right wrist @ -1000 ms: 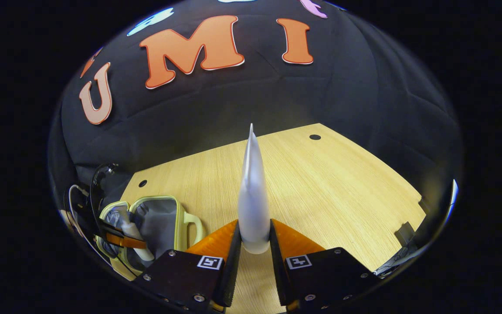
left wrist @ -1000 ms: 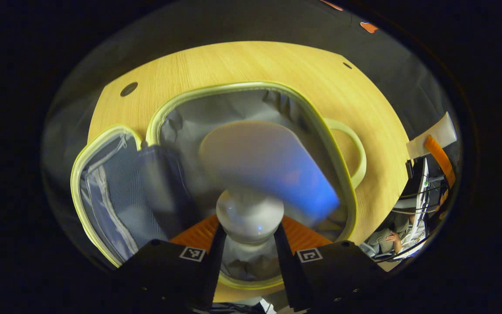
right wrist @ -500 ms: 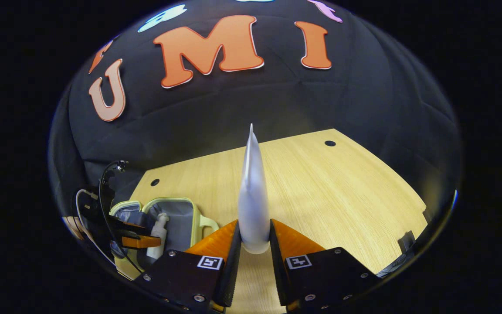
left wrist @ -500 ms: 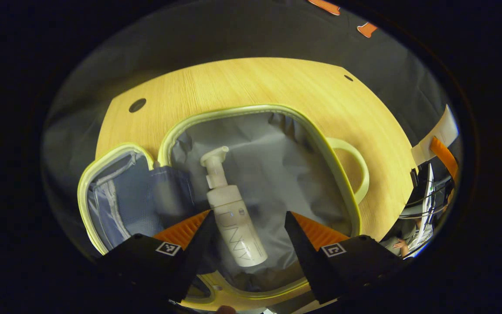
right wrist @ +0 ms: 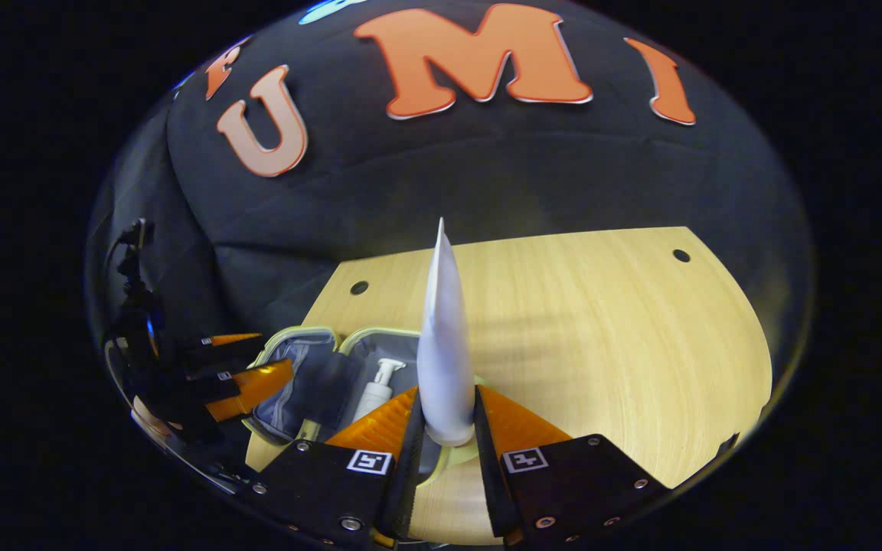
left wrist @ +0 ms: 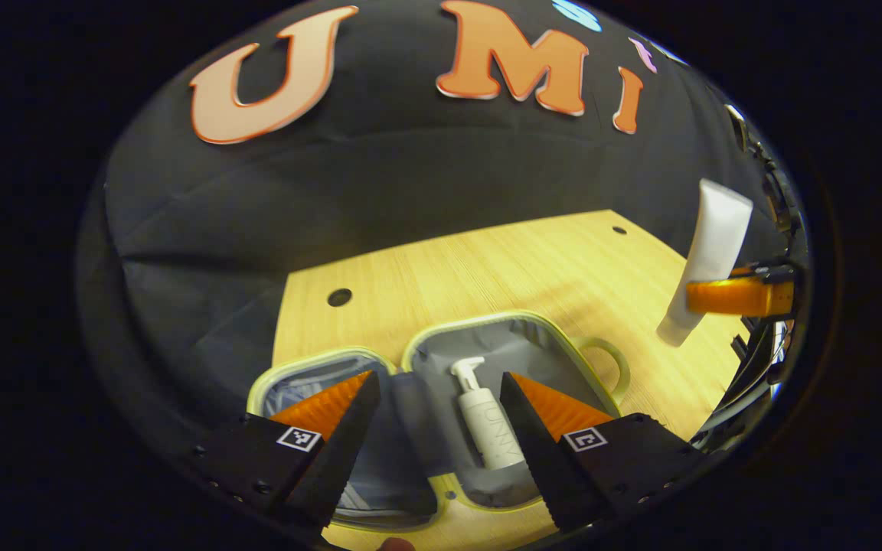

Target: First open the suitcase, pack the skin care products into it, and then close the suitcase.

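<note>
Right gripper view: the right hand-held gripper (right wrist: pixel 447 428) pinches a white tube (right wrist: pixel 442 337) near its capped end, both fingers pressed against it, the flat crimped tail pointing forward and up, so the tube's long axis runs along the fingers. The open suitcase (right wrist: pixel 311 337) lies on the wooden surface (right wrist: pixel 602 329) below and to the gripper's left, its two halves spread flat; part of it is hidden behind the tube. A white pump bottle (right wrist: pixel 377 386) already lies in the lined half nearest the handle, its long axis running roughly front to back. In the left gripper view, the left hand-held gripper (left wrist: pixel 438 409) hangs over the suitcase (left wrist: pixel 556 337) with its fingers spread wide and holding nothing, the pump bottle (left wrist: pixel 488 421) between them but well below. The tube (left wrist: pixel 705 256) shows off to that view's right, above bare surface (left wrist: pixel 487 275), clear of the suitcase handle (left wrist: pixel 615 367). The coming move likely carries the tube leftward and down into the lined half beside the bottle; the right hand-held gripper alone bears it.
</note>
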Demonstrator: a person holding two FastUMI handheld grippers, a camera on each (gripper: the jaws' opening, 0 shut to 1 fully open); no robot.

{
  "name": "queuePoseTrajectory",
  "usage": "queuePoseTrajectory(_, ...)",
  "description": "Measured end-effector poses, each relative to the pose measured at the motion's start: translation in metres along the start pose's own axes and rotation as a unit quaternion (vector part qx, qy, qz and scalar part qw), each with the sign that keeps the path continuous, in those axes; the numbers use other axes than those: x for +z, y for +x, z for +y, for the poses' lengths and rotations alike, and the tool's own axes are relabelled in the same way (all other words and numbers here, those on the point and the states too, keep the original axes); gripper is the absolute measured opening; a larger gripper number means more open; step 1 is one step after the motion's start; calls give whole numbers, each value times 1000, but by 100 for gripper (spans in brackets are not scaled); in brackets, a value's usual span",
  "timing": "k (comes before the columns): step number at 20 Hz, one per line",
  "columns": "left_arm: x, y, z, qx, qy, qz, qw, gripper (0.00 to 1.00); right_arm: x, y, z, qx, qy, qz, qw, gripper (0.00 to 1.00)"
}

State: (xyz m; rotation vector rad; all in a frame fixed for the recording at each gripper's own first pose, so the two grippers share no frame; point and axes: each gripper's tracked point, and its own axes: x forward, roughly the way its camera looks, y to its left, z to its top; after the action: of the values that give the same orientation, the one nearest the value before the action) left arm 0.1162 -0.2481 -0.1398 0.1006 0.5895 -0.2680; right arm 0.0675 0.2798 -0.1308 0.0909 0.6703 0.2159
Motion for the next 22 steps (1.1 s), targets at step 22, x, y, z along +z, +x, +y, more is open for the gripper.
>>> queuePoseTrajectory(22, -25, -110, 158, 138, -62, -49, 987, 99, -123, 132, 52, -31, 23, 287, 957, 42)
